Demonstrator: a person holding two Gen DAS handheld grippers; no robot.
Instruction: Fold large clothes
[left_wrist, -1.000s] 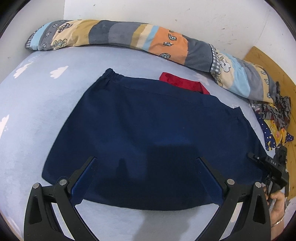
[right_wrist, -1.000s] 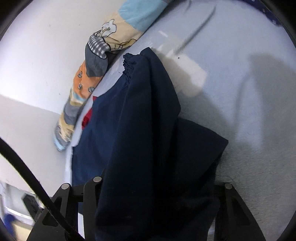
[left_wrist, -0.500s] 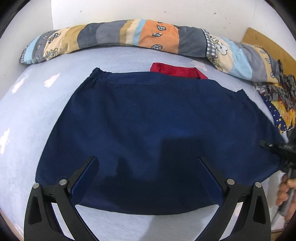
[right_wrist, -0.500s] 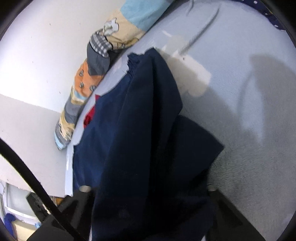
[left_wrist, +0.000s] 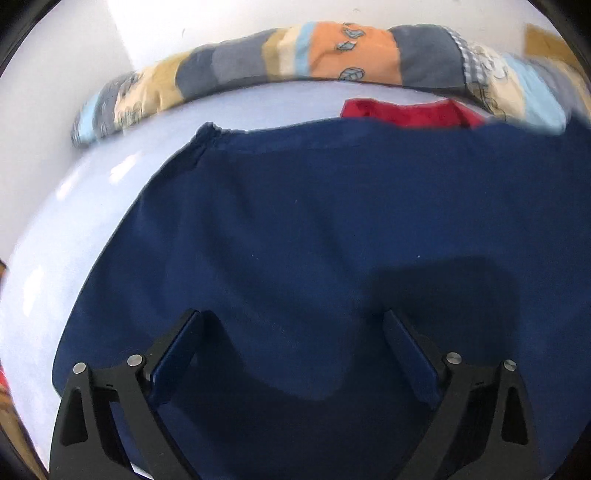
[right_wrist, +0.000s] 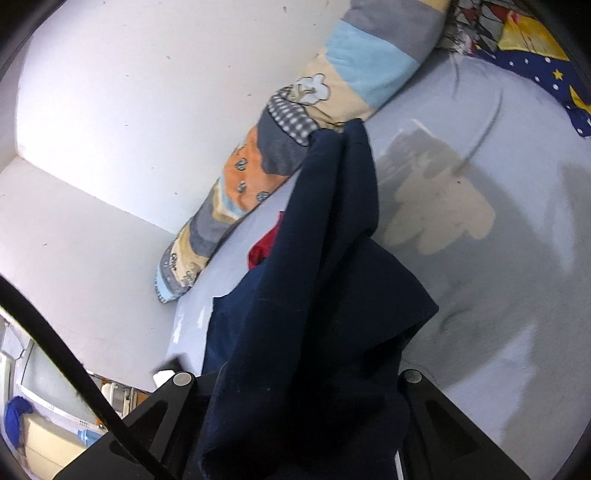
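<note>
The right hand-held gripper (right_wrist: 306, 424), clamped on the navy garment (left_wrist: 332, 240), is lifting its edge higher off the bed (left_wrist: 74, 229) than a second ago, starting the fold toward nine o'clock. The left hand-held gripper (left_wrist: 291, 332) is hovering with jaws spread, now closer over the cloth. No containers are showing.
</note>
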